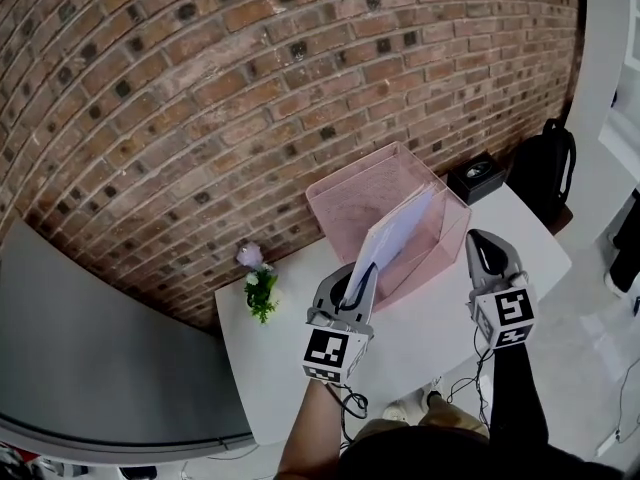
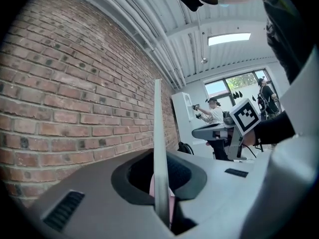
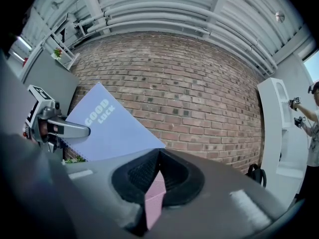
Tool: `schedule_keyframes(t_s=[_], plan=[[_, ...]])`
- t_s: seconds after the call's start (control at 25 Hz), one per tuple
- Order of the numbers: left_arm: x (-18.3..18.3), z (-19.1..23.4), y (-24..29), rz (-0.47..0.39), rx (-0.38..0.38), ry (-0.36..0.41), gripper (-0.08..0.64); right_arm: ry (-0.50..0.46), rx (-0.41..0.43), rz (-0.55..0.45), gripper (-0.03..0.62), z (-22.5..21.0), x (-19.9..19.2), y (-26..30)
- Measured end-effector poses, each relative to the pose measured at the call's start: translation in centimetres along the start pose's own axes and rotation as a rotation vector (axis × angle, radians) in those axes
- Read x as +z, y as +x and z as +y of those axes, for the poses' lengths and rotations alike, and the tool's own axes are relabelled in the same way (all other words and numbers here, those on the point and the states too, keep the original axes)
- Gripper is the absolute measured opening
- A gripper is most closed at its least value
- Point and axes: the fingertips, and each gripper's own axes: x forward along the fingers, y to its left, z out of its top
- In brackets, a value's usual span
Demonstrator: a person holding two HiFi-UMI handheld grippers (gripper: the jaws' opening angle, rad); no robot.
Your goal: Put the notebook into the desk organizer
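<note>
The white bench (image 1: 275,368) is set against a brick wall (image 1: 200,88), with the pink mesh desk organizer (image 1: 350,203) at the back, close to the bricks. Bare bench surface lies in front of the organizer and between the two hands. A small plant (image 1: 260,290) stands near the bench's left edge, well apart from the organizer, and a black box (image 1: 478,176) sits near the far right corner. A black backpack (image 1: 545,168) stands past that corner, off the bench.

The left gripper (image 1: 352,288) has its jaws clamped on the lower edge of the notebook (image 1: 395,238), which shows edge-on between them in the left gripper view (image 2: 158,148). The notebook slants up and away from the gripper. Its far end reaches over the organizer's open top, while its near end remains outside the front wall. Whether it touches a wall cannot be told.

The right gripper (image 1: 482,243) is at the organizer's right side, its jaws pinched together on a strip of the pink mesh (image 3: 155,193).
</note>
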Motion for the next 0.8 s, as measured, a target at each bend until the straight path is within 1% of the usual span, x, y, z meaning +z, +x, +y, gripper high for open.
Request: schedule_keyframes(t_s=[0.16, 0.48, 0.68, 0.8], plan=[[-1.6, -0.1, 2.2, 0.059, -0.001, 0.014, 0.037, 0.013, 0.008, -0.005, 0.000, -1.5, 0.0, 1.4], [-2.9, 0.8, 5.5, 0.120, 0.032, 0.030, 0.037, 0.028, 0.037, -0.008, 0.001, -3.7, -0.7, 4.4], [-3.5, 1.5, 7.0, 0.171, 0.064, 0.103, 0.037, 0.033, 0.054, 0.000, 0.000, -4.9, -1.5, 5.7], [-3.8, 1.6, 8.1, 0.198, 0.068, 0.129, 0.037, 0.036, 0.055, 0.010, 0.000, -5.7, -2.1, 6.2]])
